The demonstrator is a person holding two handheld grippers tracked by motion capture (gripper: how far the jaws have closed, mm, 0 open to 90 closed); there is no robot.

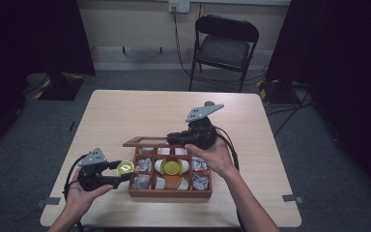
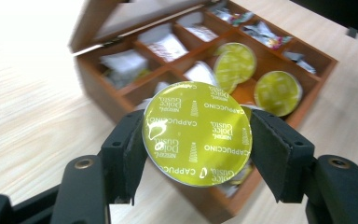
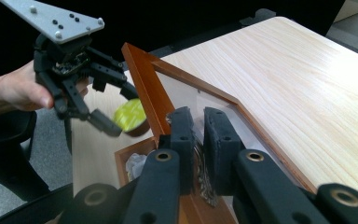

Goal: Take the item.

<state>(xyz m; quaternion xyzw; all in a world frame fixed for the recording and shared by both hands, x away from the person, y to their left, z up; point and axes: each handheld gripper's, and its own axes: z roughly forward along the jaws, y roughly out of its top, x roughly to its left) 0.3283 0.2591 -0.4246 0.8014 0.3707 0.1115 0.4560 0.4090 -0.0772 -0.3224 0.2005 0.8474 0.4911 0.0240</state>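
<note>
Facing the left gripper's camera with its round foil lid, a yellow-green coffee capsule [image 2: 197, 133] sits clamped by its edges between the two black pads of the left gripper [image 2: 197, 140]. In the high view that gripper [image 1: 118, 170] holds the capsule [image 1: 125, 167] just beside the left wall of the wooden box [image 1: 169, 193], clear of the compartments, over the table [image 1: 125, 116]. The lid's print reads "CAPPUCCINO" and "NESCAFÉ Dolce Gusto", repeated in rows; the words appear upside down in the left gripper view, running roughly level from pad to pad.

More capsules with the same yellow-green lids [image 2: 278, 92] lie in the box's middle compartments, among white and silvery sachets whose writing is too small to read. The box's hinged lid [image 3: 145, 84] stands open.

The right gripper [image 3: 199, 140] has its jaws closed to a narrow gap on the lid's wooden frame, at the rear of the box [image 1: 147, 142] in the high view.
</note>
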